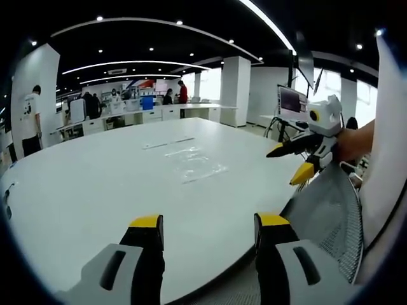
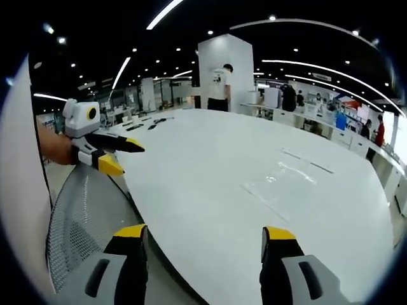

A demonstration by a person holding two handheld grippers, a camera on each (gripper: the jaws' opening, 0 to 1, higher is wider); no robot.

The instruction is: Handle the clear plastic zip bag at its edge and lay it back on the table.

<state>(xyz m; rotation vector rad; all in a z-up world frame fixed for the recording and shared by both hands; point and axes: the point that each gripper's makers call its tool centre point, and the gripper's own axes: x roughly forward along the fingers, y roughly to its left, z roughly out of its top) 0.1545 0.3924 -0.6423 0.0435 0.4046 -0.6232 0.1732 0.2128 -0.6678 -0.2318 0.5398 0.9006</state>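
The clear plastic zip bag [image 1: 194,166] lies flat on the white table [image 1: 95,190], a little above the middle of the left gripper view, well ahead of the jaws and touched by neither gripper. It is thin, glossy and nearly see-through, marked mostly by faint creases and glints; a narrow strip, seemingly its zip edge, runs along its far side. In the right gripper view the bag [image 2: 280,181] sits right of centre, again flat on the table [image 2: 191,190]. No writing on it can be read.

The left gripper [image 1: 210,229] rises from the bottom of its own view, its two yellow-tipped black jaws spread wide with only table surface between them. In the right gripper view it [image 2: 121,159] enters from the left, held by a hand [image 2: 56,147], jaws parted and holding nothing.

The right gripper [image 2: 206,238] likewise stands spread and empty at the bottom of its view. The left gripper view shows it [image 1: 292,162] at the right, a hand [image 1: 353,143] behind it, jaws apart over the table's edge.

A grey mesh chair back [image 1: 331,219] shows at the lower right of the left view and at the lower left of the right view. Beyond the smooth, rounded table are white pillars, desks and people standing under ceiling light strips.
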